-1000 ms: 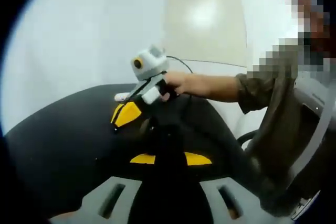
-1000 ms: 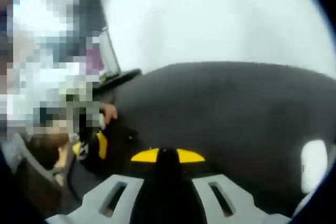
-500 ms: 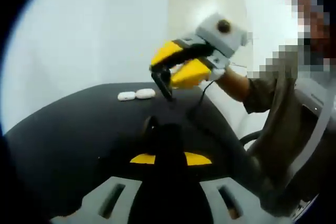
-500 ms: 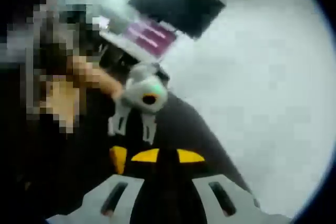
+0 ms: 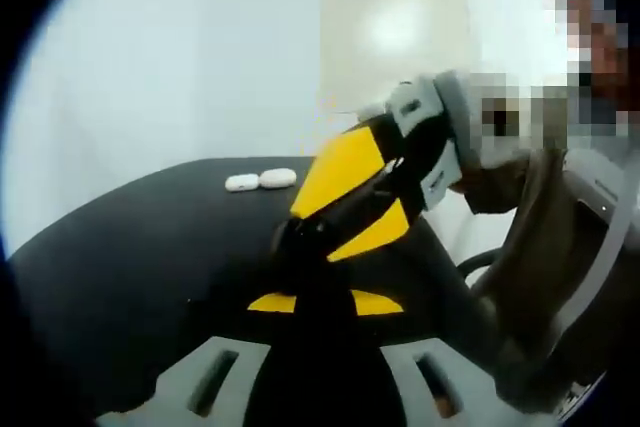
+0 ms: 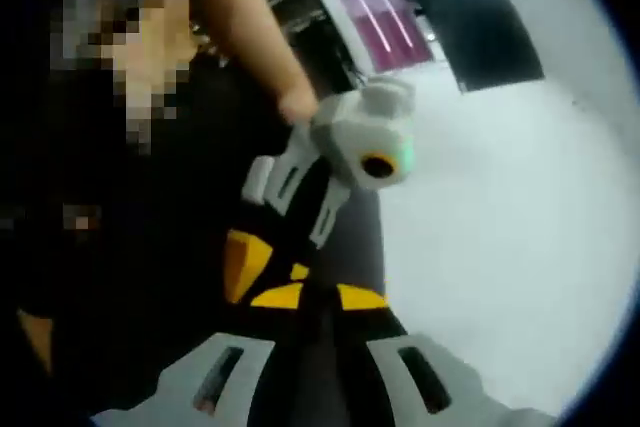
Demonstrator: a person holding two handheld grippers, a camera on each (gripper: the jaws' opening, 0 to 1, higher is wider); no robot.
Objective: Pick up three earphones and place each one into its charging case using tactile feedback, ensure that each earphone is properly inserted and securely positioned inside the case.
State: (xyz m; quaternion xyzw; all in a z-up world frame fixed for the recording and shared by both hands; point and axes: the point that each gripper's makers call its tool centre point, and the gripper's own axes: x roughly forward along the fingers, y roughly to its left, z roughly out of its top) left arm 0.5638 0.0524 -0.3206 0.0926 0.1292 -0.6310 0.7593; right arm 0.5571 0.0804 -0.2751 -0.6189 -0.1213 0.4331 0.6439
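Tongs meet in the left gripper view: the left tongs (image 5: 322,277) look pressed together on something too dark to name, the right tongs (image 5: 300,237) nosing in, while two white cases (image 5: 259,180) wait far off near the tabletop (image 5: 120,267) edge, bare tabletop between. In the right gripper view, the right tongs' (image 6: 318,292) gap cannot be told; likely a handover, demanding gentle alignment.

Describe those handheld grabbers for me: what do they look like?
Each gripper has a grey plastic base with slotted holes and black jaws marked with yellow pads. In the left gripper view, the right gripper shows large yellow panels on a black-and-grey body. In the right gripper view, the left gripper has a light grey housing.
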